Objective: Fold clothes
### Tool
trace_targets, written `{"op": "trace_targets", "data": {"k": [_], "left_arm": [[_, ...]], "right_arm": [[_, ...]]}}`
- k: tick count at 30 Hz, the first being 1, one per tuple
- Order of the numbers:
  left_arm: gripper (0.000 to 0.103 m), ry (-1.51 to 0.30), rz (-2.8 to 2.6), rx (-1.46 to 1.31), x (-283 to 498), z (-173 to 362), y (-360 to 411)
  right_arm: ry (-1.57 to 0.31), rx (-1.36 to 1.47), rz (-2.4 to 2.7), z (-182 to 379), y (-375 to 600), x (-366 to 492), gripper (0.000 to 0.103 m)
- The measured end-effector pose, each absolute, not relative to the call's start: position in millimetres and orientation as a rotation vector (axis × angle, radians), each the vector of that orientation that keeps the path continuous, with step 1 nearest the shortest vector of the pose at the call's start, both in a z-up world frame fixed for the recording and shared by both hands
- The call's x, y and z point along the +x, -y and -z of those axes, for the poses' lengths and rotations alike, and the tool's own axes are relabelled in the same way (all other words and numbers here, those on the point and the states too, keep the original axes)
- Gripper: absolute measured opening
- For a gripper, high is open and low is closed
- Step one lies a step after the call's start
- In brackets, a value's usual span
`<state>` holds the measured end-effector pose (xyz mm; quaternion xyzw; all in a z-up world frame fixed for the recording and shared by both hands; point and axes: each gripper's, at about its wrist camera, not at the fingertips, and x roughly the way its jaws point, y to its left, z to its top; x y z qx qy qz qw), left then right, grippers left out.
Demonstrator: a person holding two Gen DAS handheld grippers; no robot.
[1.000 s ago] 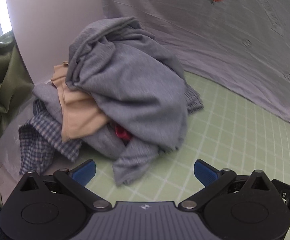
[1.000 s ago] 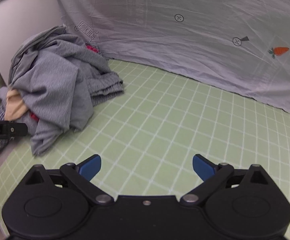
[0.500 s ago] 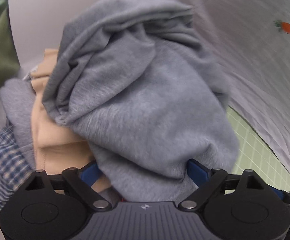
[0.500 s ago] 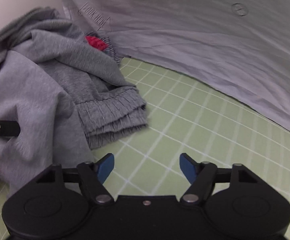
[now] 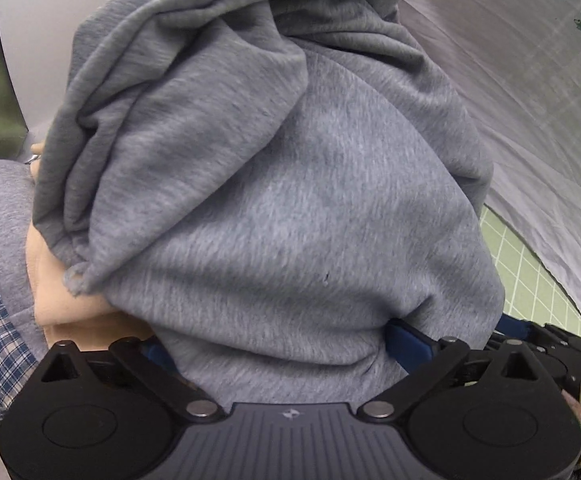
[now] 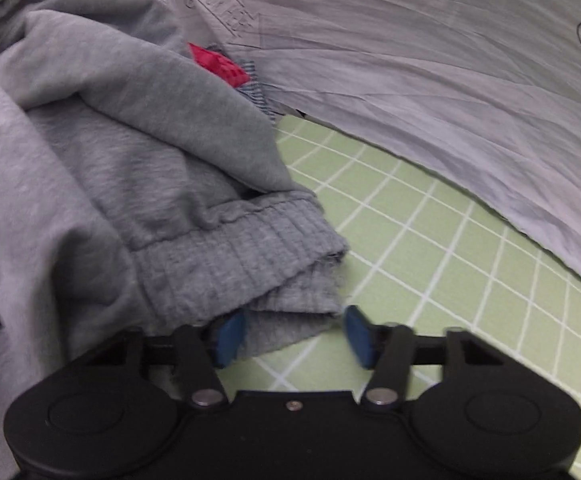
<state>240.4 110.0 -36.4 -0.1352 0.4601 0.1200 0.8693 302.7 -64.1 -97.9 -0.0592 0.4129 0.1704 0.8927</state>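
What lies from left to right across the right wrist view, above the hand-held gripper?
Grey sweatshirt body → ribbed grey cuff → green grid mat → pale printed sheet.

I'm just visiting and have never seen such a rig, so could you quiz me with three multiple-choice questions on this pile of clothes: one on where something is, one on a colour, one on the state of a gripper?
1. Where is the ribbed cuff?
A. On the green mat, just ahead of the right gripper
B. Hanging on the wall
C. Under the plaid cloth

2. What colour is the scrap peeking out behind the grey garment?
A. Yellow
B. Red
C. Black

3. How does the right gripper stand?
A. Shut on the cuff
B. Out of view
C. Open, fingers either side of the cuff's edge

Answers: 1 A, the cuff lies on the mat right before the blue pads. 2 B, it is bright red. 3 C, a gap shows between the pads, with cloth in it.
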Motion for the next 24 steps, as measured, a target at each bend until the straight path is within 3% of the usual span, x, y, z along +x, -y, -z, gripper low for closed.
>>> {"op": "trace_targets", "data": {"k": [1,4,24], "left_arm": [[0.102,-0.965,-0.255,-0.282,245,36,-108],[0.102,-0.966,-0.263,-0.278,248,35,-105],[0.102,-1.037,-0.171,-0.288,225,-1,-63]], "right_arm": [[-0.850,-0.121,-0.359,98,64,301,0.041],[-0.838,-0.106,-0.380,97,64,295,0.012],[-0.805,-0.071,-0.041,72,187,178,0.007]]}}
